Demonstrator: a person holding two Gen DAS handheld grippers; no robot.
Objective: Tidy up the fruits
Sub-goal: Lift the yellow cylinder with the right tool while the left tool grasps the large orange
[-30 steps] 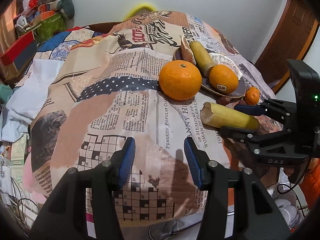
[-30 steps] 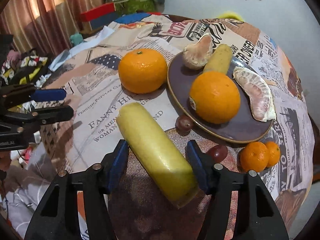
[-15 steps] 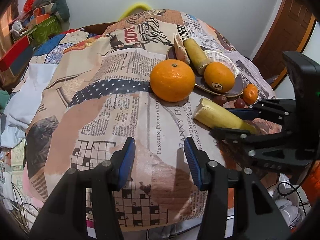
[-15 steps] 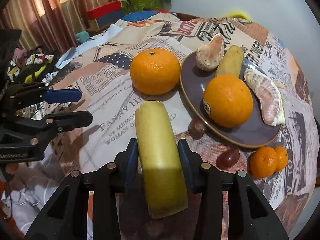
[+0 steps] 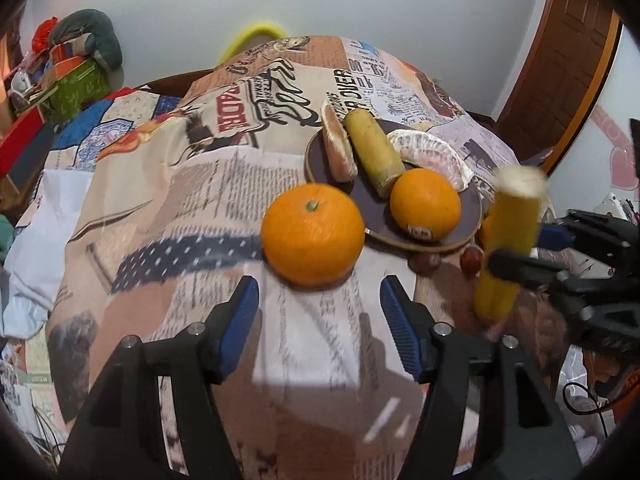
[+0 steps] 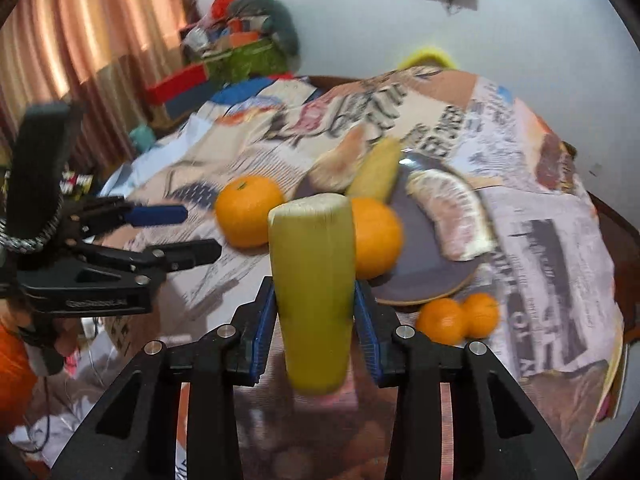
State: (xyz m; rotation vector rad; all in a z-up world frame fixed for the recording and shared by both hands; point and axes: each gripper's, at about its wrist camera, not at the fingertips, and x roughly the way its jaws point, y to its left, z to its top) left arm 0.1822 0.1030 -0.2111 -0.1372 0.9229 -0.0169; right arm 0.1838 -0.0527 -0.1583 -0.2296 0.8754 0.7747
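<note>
The right gripper (image 6: pixel 314 334) is closing, pads on the yellow stalk piece (image 6: pixel 314 280). Only the left view shows the left gripper (image 5: pixel 318 314) opening, empty, near the big orange (image 5: pixel 313 234).

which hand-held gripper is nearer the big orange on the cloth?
Left. The left hand-held gripper sits just before the orange, jaws opening, nothing between them. The right hand-held gripper is off to its side, gripping the yellow stalk.

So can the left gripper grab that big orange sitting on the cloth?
Probably yes. The left gripper, jaws opening with nothing between them, faces the big orange, which sits alone on the tablecloth. Nothing lies between.
</note>
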